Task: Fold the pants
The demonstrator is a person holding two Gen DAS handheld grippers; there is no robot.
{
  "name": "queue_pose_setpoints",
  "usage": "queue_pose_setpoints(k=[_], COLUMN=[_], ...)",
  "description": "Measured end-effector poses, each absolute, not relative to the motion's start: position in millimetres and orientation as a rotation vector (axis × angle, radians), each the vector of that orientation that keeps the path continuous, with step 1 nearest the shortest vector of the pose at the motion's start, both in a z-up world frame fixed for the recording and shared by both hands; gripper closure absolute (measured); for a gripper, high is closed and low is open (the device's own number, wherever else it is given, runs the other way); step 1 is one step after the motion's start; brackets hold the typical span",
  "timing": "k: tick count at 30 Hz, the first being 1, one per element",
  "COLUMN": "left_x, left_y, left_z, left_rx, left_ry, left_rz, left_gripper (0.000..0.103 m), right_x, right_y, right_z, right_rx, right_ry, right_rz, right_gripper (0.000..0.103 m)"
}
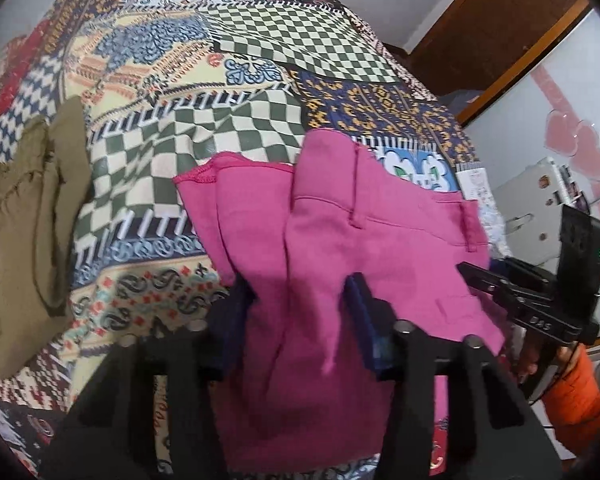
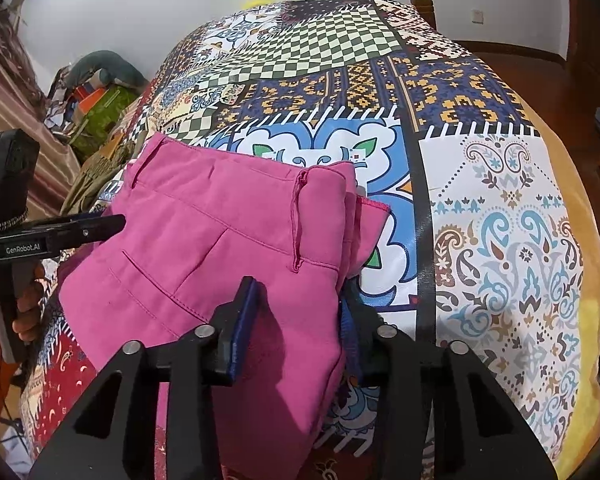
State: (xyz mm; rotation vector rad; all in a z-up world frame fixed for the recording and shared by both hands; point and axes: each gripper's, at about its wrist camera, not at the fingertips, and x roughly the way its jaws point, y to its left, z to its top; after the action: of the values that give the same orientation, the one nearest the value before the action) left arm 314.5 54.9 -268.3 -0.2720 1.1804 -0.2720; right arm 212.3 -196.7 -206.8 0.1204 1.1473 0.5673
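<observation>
Pink pants (image 1: 324, 248) lie folded into a thick bundle of several layers on the near part of the bed (image 1: 236, 64), partly lifted off the cover. Waistband with a belt loop faces up in the right wrist view (image 2: 228, 240); a seam and a pocket line run across the top layer. A stitched hem edge sticks out at the far left corner in the left wrist view and at the far right in the other.

Left hand-held gripper (image 1: 300, 316): both blue-padded fingers bracket a fold of the pink cloth and pinch it, the fabric bunching between them. Right hand-held gripper (image 2: 296, 320): fingers likewise closed on the bundle's near edge, one pad on top of the cloth, the other mostly hidden under it. Each tool shows in the other's camera, off to the side of the bundle, gripped by a bare hand with an orange sleeve (image 1: 576, 384).

The bed carries a patchwork-print cover: green checks, blue and yellow blocks, paisley. An olive-brown garment (image 1: 24, 224) lies crumpled on the cover, well apart to the left of the pants. Beside the bed, a pile of boxes and cloth (image 2: 96, 96) against a striped curtain. A grey device (image 1: 540, 208) sits past the bed's right edge.
</observation>
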Motion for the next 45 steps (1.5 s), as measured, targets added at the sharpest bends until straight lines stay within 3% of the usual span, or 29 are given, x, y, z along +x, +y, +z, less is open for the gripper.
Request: queue_pose_setpoints(k=[4, 9, 28, 45], left_x=[311, 307, 245, 149], left_y=[48, 41, 65, 160], left_z=[-263, -252, -156, -74], left_rx=[-0.247, -0.207, -0.154, -0.140], left_ry=[1.169, 1.136, 0.921, 0.754], left_rz=[-0.272, -0.264, -0.204, -0.010], left_gripper=[0.073, 0.081, 0.084, 0.084], right_x=[211, 210, 183, 157], right_y=[-196, -199, -175, -76], right_z=[-204, -199, -115, -45], right_rx=[0.105, 0.123, 0.101, 0.027], right_ry=[1.129, 1.110, 0.940, 0.779], right_rz=[0.565, 0.567, 0.639, 0.819], right_gripper=[0.082, 0.089, 0.091, 0.091])
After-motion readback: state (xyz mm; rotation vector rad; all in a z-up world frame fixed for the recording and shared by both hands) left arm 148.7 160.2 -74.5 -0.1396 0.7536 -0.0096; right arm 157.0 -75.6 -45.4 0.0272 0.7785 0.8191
